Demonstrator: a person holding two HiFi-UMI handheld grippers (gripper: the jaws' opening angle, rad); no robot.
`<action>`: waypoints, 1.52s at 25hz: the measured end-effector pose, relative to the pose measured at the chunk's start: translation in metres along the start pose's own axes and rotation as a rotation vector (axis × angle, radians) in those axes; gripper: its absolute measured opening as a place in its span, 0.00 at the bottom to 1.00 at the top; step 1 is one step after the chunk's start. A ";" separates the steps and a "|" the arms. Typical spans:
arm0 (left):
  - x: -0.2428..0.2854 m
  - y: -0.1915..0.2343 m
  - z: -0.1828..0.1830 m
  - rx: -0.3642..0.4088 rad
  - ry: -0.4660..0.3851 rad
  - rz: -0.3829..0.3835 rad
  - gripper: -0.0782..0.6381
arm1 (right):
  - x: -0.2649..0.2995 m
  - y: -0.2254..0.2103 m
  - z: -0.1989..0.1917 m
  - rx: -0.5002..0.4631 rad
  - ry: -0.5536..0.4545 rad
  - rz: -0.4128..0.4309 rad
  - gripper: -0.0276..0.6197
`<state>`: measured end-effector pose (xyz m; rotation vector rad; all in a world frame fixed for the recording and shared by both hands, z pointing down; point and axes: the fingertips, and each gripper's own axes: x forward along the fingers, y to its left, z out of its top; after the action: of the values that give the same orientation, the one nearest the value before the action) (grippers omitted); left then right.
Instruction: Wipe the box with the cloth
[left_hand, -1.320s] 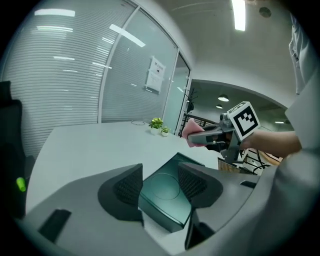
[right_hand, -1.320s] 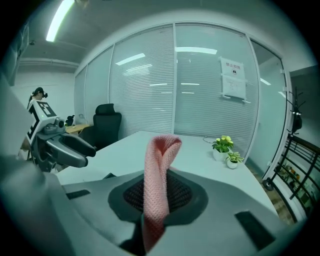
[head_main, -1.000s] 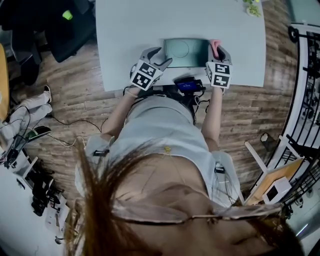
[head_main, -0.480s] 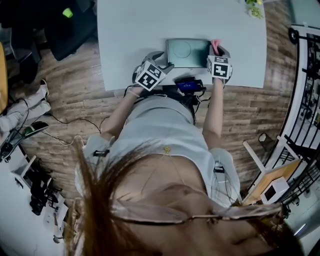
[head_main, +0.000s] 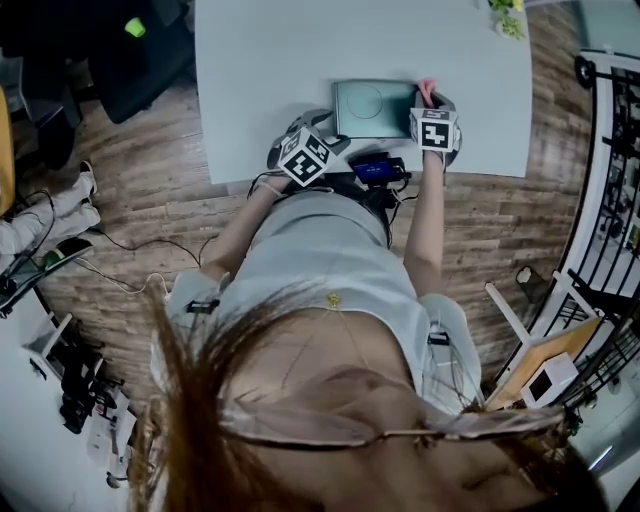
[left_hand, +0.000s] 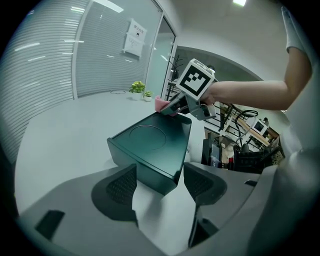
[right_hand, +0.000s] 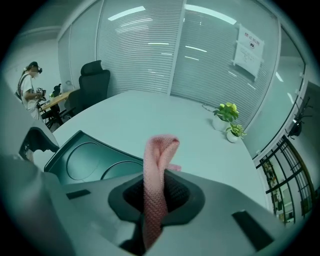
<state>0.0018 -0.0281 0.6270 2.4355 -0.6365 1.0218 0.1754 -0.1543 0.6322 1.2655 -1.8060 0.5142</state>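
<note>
Jaws of our left gripper (left_hand: 159, 182) stand spread wide - they have just been opening - with the near corner of the box (left_hand: 150, 145) between the 2 pads (left_hand: 120, 187). We see a clear gap on the right pad's side. The left pad sits just beside the box wall, touch unclear. No squeeze on the box.

Our right gripper (right_hand: 155, 192) is pressed together on the cloth (right_hand: 157, 170), a pink knit strip folded over, its loop sticking up out of the pinch. From the left gripper view the right gripper (left_hand: 170, 107) points down at the box's far corner, with the cloth (left_hand: 161, 103) right at that corner. We cannot tell if it touches.

Box is dark green with a round mark on top. It lies flat on the pale table (head_main: 300, 50), near the edge closest to us. In the head view the box (head_main: 372, 107) lies between both tools - left gripper (head_main: 322, 130) at its near-left corner, right gripper (head_main: 433, 100) at its right side, cloth (head_main: 427, 92) poking out pink just beside the box edge. 2 small potted plants (right_hand: 227, 117) stand well apart from it on the table.
</note>
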 end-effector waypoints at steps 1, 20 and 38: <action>0.001 -0.002 -0.001 0.001 0.001 -0.004 0.52 | 0.000 0.002 0.000 0.005 0.002 0.009 0.10; 0.004 -0.006 0.001 0.012 0.011 -0.049 0.52 | 0.001 0.038 0.006 0.037 -0.003 0.125 0.10; 0.006 -0.005 0.001 0.008 0.007 -0.066 0.51 | 0.000 0.083 0.021 0.044 -0.020 0.244 0.10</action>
<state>0.0093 -0.0258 0.6298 2.4415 -0.5469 1.0082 0.0912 -0.1361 0.6314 1.0878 -1.9879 0.6809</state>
